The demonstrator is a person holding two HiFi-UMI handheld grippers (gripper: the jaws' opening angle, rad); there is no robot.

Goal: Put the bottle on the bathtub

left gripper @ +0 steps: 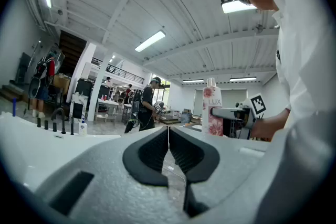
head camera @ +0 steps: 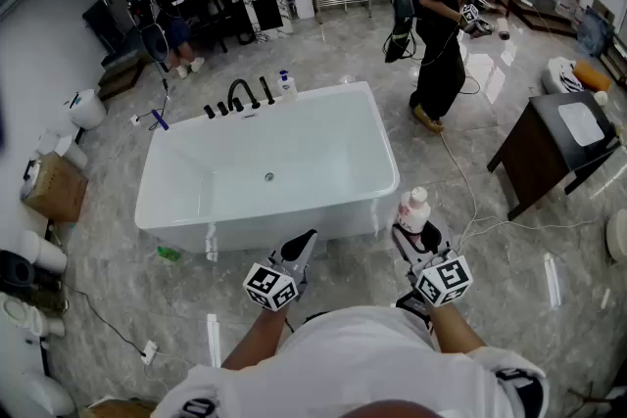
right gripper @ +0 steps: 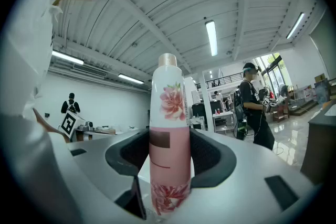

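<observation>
Now my right gripper is clamped on the pink flowered bottle, holding it upright just off the near right corner of the bathtub, not yet over it. My left gripper hangs empty, jaws pressed together, close to the tub's near wall. To do this well, I should carry the bottle left and farther over the flat rim, keep it vertical, seat its base fully, and only then ease the jaws apart.
</observation>
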